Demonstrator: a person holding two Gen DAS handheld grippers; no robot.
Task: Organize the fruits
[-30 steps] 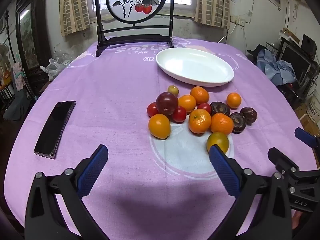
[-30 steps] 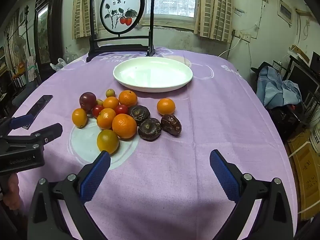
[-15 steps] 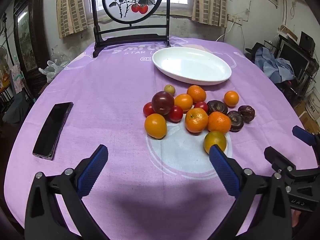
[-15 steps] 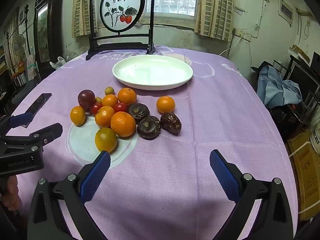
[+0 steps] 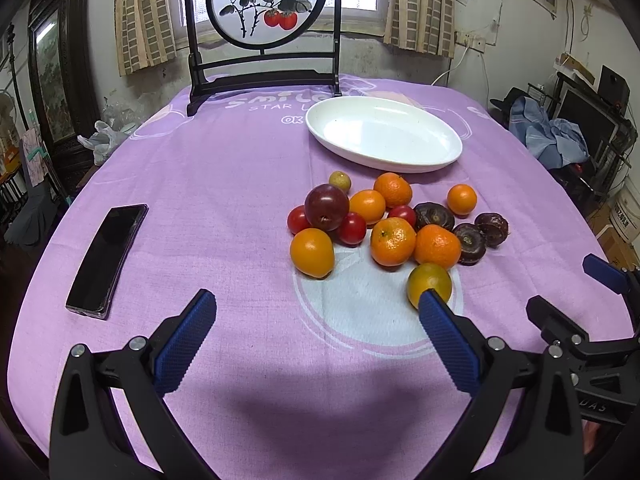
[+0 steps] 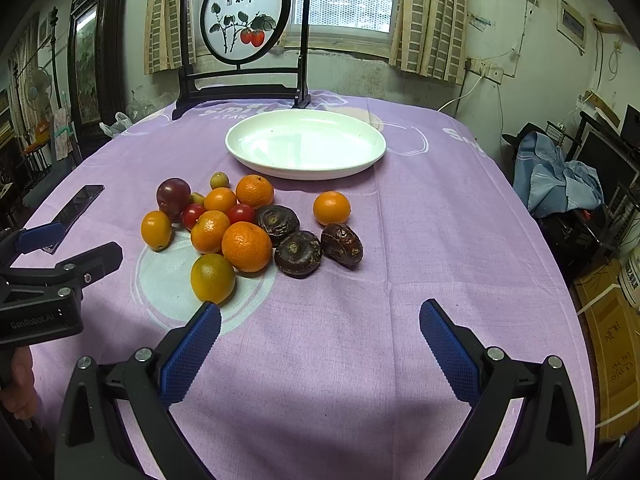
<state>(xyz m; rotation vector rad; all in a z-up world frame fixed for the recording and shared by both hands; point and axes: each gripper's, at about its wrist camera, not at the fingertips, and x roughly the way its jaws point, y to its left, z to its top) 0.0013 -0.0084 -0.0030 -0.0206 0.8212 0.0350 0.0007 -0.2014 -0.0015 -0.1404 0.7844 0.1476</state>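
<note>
Left wrist view: the left gripper [image 5: 316, 334] hovers low over the purple tablecloth [image 5: 224, 184], its blue-padded fingers [image 5: 185, 342] spread wide and holding nothing. The fruit pile [image 5: 384, 226] lies ahead and slightly right, short of the empty white oval dish [image 5: 444, 160]. A greenish-yellow citrus [image 5: 428, 282] sits nearest, just beyond the right fingertip. A dark phone [image 5: 106, 256] lies well to the left. The fruits touch one another, so nudging one risks rolling its neighbours across the cloth.

Right wrist view: the right gripper [image 6: 320, 346] is likewise wide open and empty, with bare cloth between its pads. The left gripper shows at the left edge. Three dark brown water chestnuts [image 6: 298, 252] sit at the pile's right side, and a lone orange [image 6: 331, 208] rests apart near the dish. Both grippers reaching at once could collide. A painted round screen [image 6: 244, 12] stands at the far table edge before a curtained window; clutter lines the right wall.
</note>
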